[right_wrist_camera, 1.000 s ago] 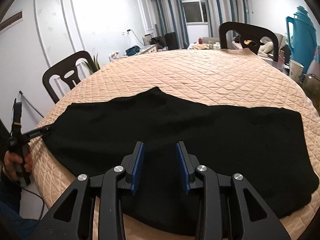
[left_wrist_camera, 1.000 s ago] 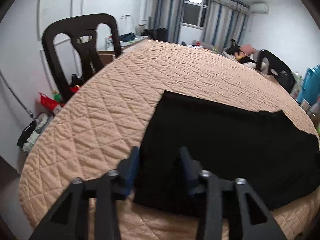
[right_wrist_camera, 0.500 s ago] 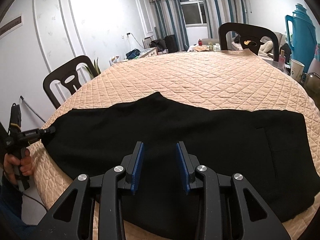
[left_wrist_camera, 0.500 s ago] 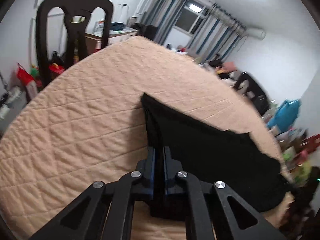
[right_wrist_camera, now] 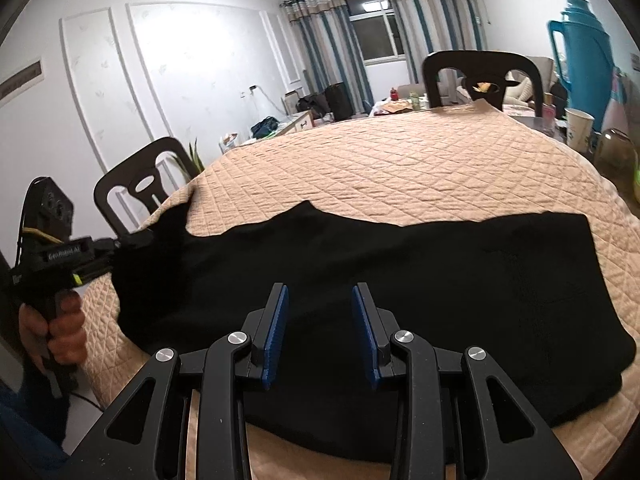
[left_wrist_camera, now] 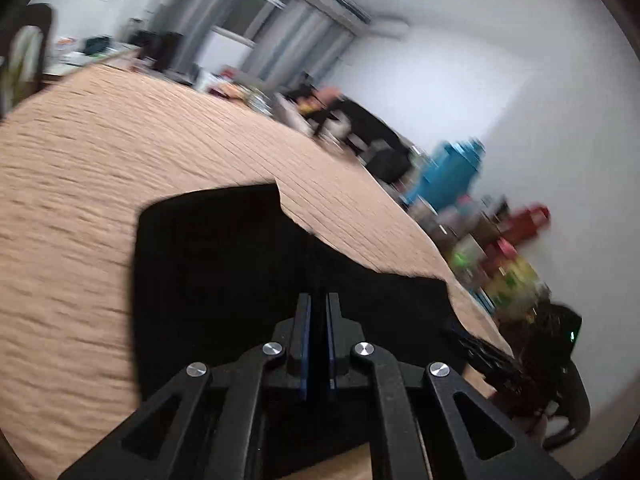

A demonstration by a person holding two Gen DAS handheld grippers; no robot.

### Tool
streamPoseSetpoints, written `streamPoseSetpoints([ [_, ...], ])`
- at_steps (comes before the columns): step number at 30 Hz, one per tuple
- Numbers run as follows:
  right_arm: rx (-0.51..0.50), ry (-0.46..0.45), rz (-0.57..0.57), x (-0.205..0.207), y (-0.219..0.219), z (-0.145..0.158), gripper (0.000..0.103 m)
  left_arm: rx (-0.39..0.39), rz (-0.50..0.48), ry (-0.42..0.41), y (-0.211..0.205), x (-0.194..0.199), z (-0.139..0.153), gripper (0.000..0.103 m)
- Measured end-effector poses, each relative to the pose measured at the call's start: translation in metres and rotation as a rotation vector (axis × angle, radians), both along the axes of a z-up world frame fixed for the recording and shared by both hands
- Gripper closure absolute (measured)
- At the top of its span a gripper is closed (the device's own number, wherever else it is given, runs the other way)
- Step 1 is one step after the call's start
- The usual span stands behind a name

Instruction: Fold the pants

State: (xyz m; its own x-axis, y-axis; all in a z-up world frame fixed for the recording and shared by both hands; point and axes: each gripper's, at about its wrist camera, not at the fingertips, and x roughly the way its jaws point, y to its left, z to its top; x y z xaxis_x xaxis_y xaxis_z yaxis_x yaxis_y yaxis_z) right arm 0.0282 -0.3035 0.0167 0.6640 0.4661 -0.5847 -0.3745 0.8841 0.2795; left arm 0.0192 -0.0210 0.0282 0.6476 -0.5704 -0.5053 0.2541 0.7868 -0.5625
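Black pants [right_wrist_camera: 400,280] spread flat across quilted table cover [right_wrist_camera: 400,160]. Left gripper [left_wrist_camera: 319,308] clamped on raised leg end at left, likely to carry it over as a fold. Right gripper [right_wrist_camera: 318,316] parted, empty, hovering above near edge, probably waiting.

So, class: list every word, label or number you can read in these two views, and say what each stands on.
"GenRobot.AI", roughly; small and soft: on the side of the left gripper, right wrist view.
Markings on the paper cup: too small to read.
Left wrist view: motion-blurred, nothing legible.
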Motion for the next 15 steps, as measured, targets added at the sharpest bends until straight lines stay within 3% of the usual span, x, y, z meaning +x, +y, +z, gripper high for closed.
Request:
streamPoseSetpoints([
  [8,0.057,0.073,0.003,0.003,-0.010,-0.015,0.069,0.028,-0.208,0.135,-0.062,0.009,-0.040,0.099],
  [12,0.091,0.107,0.051,0.009,-0.001,-0.019,0.069,0.037,-0.205,0.067,-0.048,-0.007,-0.020,0.098],
  [15,0.126,0.130,0.105,0.015,0.012,-0.020,0.069,0.068,-0.101,-0.004,-0.019,-0.015,-0.003,0.090],
])
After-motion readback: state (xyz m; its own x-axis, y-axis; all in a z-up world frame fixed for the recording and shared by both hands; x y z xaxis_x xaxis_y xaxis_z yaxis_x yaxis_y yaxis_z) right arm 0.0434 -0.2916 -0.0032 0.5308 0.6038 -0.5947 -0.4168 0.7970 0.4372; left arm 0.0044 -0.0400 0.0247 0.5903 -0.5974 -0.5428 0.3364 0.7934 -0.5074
